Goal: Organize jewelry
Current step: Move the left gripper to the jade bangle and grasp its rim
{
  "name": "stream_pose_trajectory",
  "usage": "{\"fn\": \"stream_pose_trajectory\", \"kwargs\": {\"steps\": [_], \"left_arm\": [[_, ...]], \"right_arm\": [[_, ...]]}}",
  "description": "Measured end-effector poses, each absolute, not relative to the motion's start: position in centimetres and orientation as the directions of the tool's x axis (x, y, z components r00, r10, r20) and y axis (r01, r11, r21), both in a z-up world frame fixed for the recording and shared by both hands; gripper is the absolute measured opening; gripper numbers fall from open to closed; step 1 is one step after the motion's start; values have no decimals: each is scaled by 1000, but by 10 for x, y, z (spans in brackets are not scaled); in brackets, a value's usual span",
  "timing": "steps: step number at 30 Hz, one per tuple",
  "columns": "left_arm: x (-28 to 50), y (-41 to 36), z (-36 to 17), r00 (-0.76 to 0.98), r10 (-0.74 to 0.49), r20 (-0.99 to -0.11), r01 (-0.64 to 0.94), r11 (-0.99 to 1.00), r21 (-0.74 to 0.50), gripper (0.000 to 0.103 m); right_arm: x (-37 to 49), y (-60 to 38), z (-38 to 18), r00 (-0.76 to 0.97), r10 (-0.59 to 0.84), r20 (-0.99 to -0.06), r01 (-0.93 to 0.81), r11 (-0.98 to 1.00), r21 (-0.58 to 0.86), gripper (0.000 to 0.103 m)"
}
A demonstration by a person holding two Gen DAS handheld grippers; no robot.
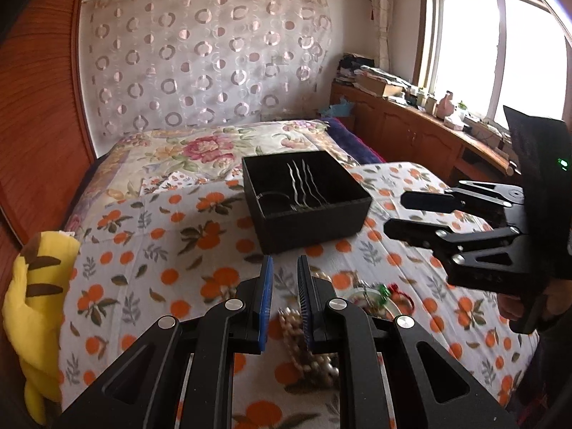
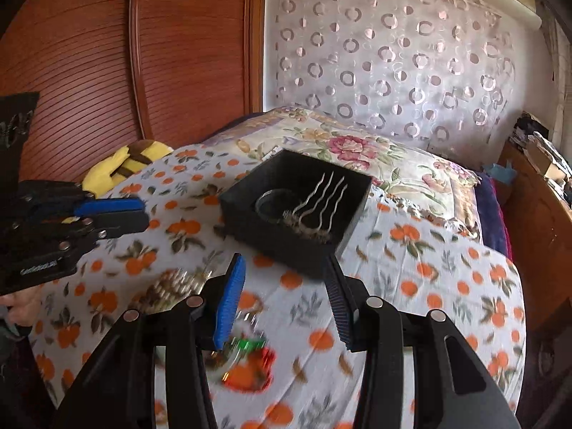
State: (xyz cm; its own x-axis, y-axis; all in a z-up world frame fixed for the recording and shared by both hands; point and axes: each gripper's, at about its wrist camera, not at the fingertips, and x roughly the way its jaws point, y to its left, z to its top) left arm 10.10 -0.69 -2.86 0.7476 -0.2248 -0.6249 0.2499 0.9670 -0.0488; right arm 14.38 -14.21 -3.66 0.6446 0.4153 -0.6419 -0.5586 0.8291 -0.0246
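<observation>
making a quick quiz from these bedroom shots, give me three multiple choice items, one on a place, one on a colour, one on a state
1. Where is the wavy metal hairpin?
A. in the black box
B. on the bedsheet
C. on the windowsill

2. What colour is the plush toy?
A. green
B. yellow
C. white

3. How does the right gripper stand?
A. shut on the box
B. shut on beads
C. open, empty

Key: 1 A, it lies inside the box walls; 2 B, yellow with brown stripes; 3 C, a clear gap shows only bedsheet.
</observation>
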Motion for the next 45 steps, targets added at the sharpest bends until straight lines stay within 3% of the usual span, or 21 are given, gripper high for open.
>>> {"fn": "stream_pose_trajectory", "kwargs": {"steps": [15,29,37,45], "left_arm": [[87,-34,-54,677,-281,-680,322,944,-69,13],[120,-54,-83,605,-259,-753,327,943,-61,13],[121,-60,-81,611,-228,-758,340,940,-9,9],[96,-44,-53,689,-238,-685,297,954,-33,8]], "right_arm": [[58,-164,-75,614,414,-672,-517,854,54,42],[50,-177,-93,613,399,-682,-483,872,77,42],[51,-179,-96,612,411,-675,-483,871,93,42],[50,-177,-95,608,414,-677,-485,869,97,42]]}}
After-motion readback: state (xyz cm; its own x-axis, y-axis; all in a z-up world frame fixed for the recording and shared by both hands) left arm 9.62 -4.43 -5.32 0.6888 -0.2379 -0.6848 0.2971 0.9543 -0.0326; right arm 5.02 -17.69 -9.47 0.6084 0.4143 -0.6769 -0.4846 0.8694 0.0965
